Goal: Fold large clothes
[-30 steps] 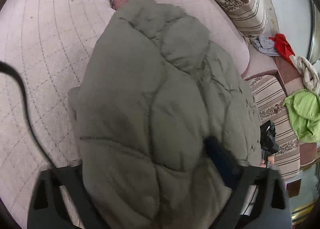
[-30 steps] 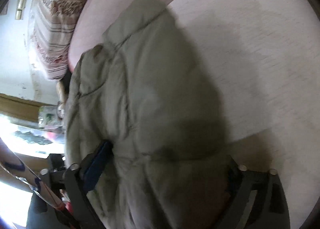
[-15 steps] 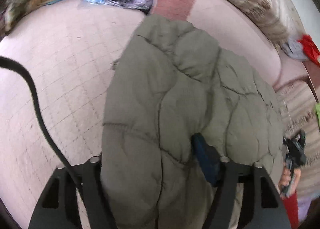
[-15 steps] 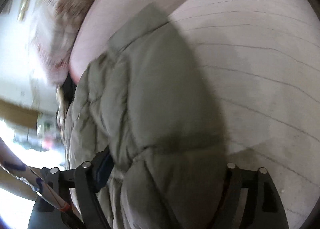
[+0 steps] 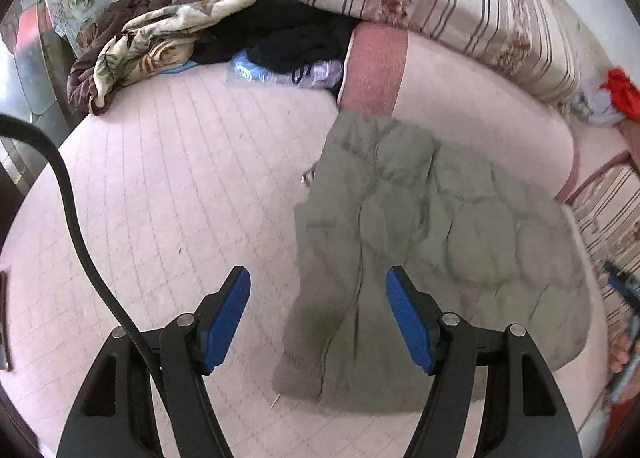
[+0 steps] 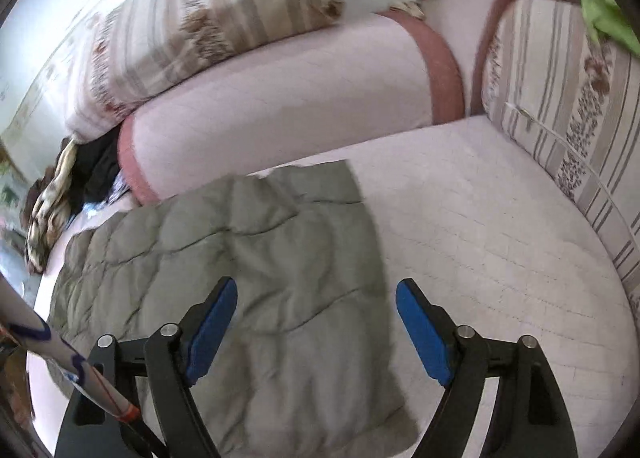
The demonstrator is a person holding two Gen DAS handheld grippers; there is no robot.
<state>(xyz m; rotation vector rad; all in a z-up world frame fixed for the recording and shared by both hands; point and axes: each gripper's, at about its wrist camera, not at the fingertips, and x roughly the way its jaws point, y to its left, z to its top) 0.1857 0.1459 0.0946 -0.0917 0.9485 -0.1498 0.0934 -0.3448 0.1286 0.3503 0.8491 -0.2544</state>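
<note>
A grey-green quilted jacket (image 5: 432, 242) lies folded flat on the pink quilted sofa seat (image 5: 180, 194). It also shows in the right wrist view (image 6: 248, 270). My left gripper (image 5: 318, 310) is open and empty, raised above the jacket's left edge. My right gripper (image 6: 316, 322) is open and empty, raised above the jacket's near right part. Neither gripper touches the jacket.
A pink bolster (image 6: 288, 94) and striped cushions (image 5: 452, 6) line the back of the sofa. A pile of dark and patterned clothes (image 5: 192, 30) lies at the far left. Red cloth (image 5: 622, 92) and green cloth (image 6: 604, 14) lie to the right. A black cable (image 5: 76, 226) hangs left.
Both grippers let go of the jacket, opened, and pulled up and back. The jacket now lies flat on the seat.
</note>
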